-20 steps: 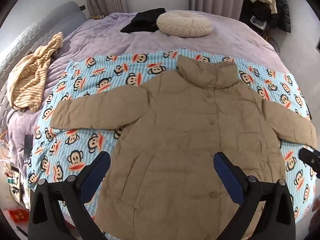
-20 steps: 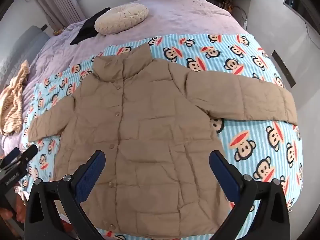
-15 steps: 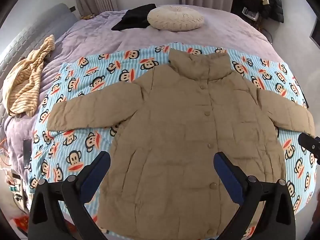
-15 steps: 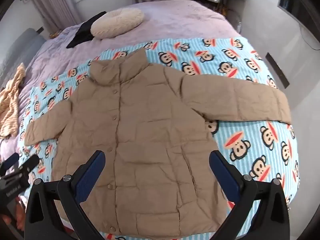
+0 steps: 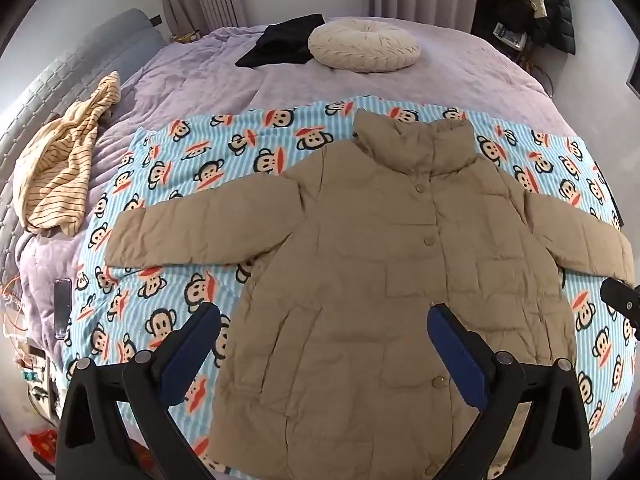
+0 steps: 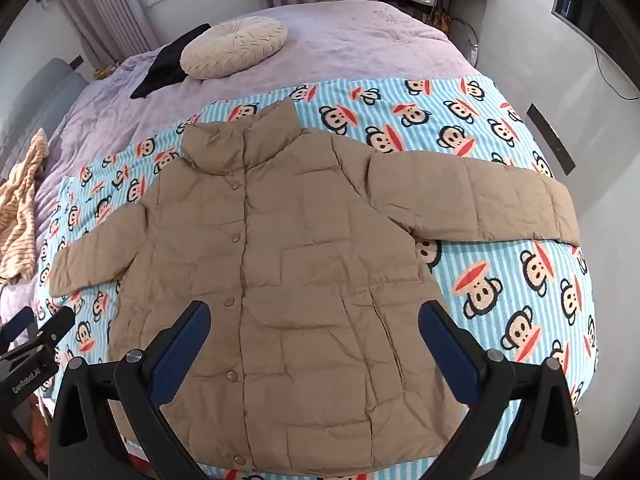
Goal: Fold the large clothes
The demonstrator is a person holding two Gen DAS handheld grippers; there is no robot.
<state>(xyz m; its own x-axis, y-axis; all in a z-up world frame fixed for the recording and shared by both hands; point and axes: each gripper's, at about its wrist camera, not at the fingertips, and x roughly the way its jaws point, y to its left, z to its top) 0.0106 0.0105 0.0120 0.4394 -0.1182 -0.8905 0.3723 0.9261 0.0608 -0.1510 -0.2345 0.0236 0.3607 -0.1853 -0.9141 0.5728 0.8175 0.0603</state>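
Observation:
A tan padded jacket (image 5: 400, 280) lies flat and buttoned, front up, on a blue monkey-print blanket (image 5: 180, 184), with both sleeves spread out sideways. It also shows in the right wrist view (image 6: 300, 272). My left gripper (image 5: 324, 344) is open and empty, held above the jacket's lower left part. My right gripper (image 6: 316, 340) is open and empty, held above the jacket's lower hem area. The left sleeve (image 5: 192, 232) points left and the right sleeve (image 6: 480, 204) points right. Each gripper's edge shows in the other's view.
The blanket (image 6: 500, 120) lies on a purple bed (image 5: 360, 88). A round cream cushion (image 5: 364, 48) and a black garment (image 5: 284, 40) lie at the far end. A striped yellow garment (image 5: 60, 168) lies at the left edge. A coat rack (image 5: 532, 8) stands far right.
Both grippers have risen and pulled back a little, so the jacket sits lower and more whole in both views. The jacket has not moved. Both grippers stay open.

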